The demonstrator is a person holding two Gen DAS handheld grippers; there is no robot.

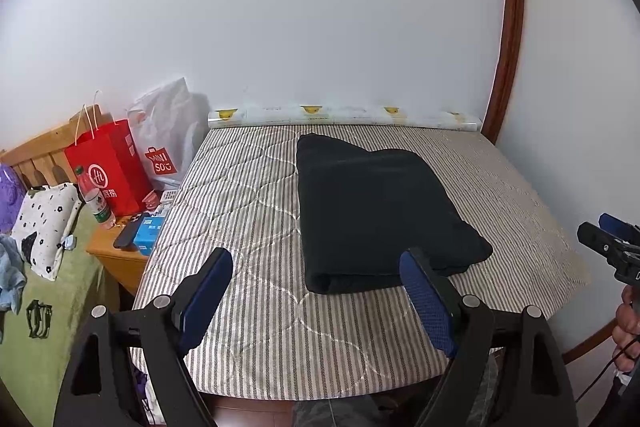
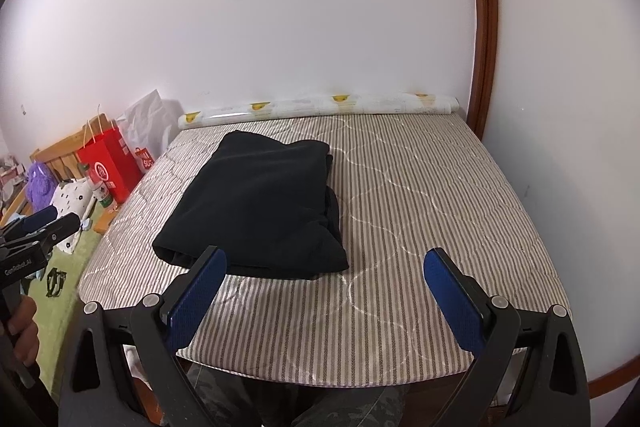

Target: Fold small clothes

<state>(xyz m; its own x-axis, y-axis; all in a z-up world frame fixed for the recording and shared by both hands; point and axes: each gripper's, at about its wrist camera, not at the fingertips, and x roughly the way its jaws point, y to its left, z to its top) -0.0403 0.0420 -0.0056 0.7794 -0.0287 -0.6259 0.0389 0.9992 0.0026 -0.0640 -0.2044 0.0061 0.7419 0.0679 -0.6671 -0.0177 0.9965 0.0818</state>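
A black garment [image 1: 372, 211] lies folded into a thick rectangle on the striped padded table [image 1: 248, 211]; the right wrist view shows the same black garment [image 2: 260, 203] left of centre on that table [image 2: 420, 195]. My left gripper [image 1: 316, 267] hovers open over the table's near edge, its blue pads apart, just short of the garment's near fold. My right gripper [image 2: 326, 263] is open too, nothing between its pads, to the right of the garment's near corner. Each gripper shows at the other view's edge: the right gripper [image 1: 600, 231], and the left gripper [image 2: 60, 221], which a hand [image 2: 24, 327] holds.
A rolled printed sheet [image 1: 344, 117] lies along the table's far edge by the wall. Left of the table stand a red paper bag [image 1: 108, 167], a white shopping bag [image 1: 168, 135], a bottle [image 1: 94, 199] and a phone [image 1: 128, 233] on a wooden stand. A brown door frame [image 1: 508, 27] rises at the right.
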